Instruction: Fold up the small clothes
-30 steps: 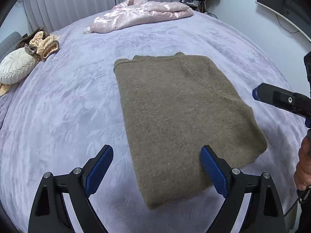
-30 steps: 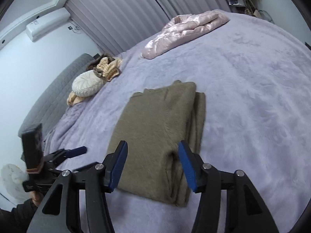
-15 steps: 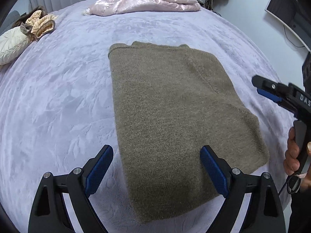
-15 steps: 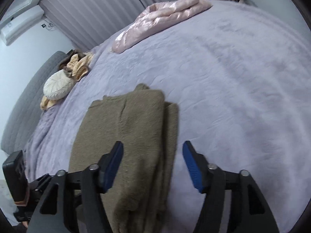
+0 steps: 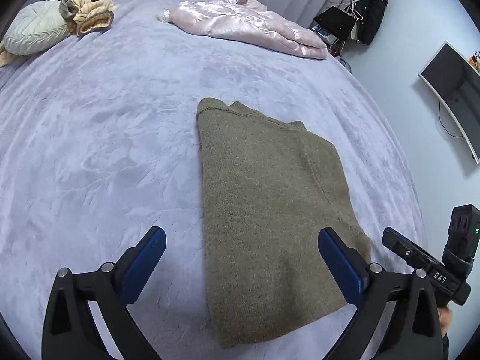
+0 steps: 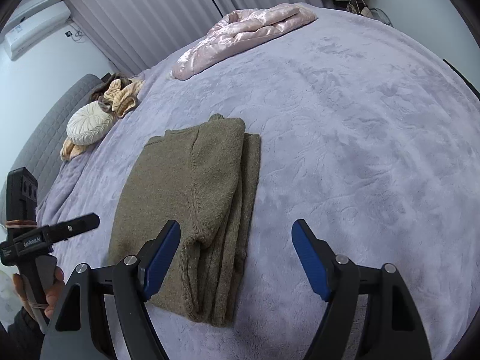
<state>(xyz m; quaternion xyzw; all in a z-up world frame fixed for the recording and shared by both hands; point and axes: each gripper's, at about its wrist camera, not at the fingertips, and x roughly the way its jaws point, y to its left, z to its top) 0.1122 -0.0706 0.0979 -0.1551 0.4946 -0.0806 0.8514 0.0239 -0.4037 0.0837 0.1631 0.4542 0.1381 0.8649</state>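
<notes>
Change, left gripper: its view has swung since a second ago; the sweater sat squarely ahead of it then, and now runs from 6 o'clock up toward 12, nearer its right-hand finger. Its jaws are opening and already stand wide, with the sweater's near hem below the gap and no pad pressing on it.

Change, right gripper: its fingers were close together a second ago and are now well apart, clamped on nothing. The layered edge of the sweater lies beneath its left-hand finger.

Meaning: both tools are free and hang over the near hem, so I'd say the side folds are done and the next grab, at the hem, is being lined up. This is a guess.

Sweater, place: flat on the lilac bed, mid-bed, well apart from the pink jacket at 12 o'clock and the cushion at 10 o'clock.

Sweater, heading: collar end away from the person, toward 12 o'clock; hem nearest, at 6.

Long axis: running 6 to 12, leaning slightly to 11 in the left wrist view; a narrow oblong, longer than wide.

Stacked layers: seen along its 3 o'clock side in the right wrist view.
</notes>
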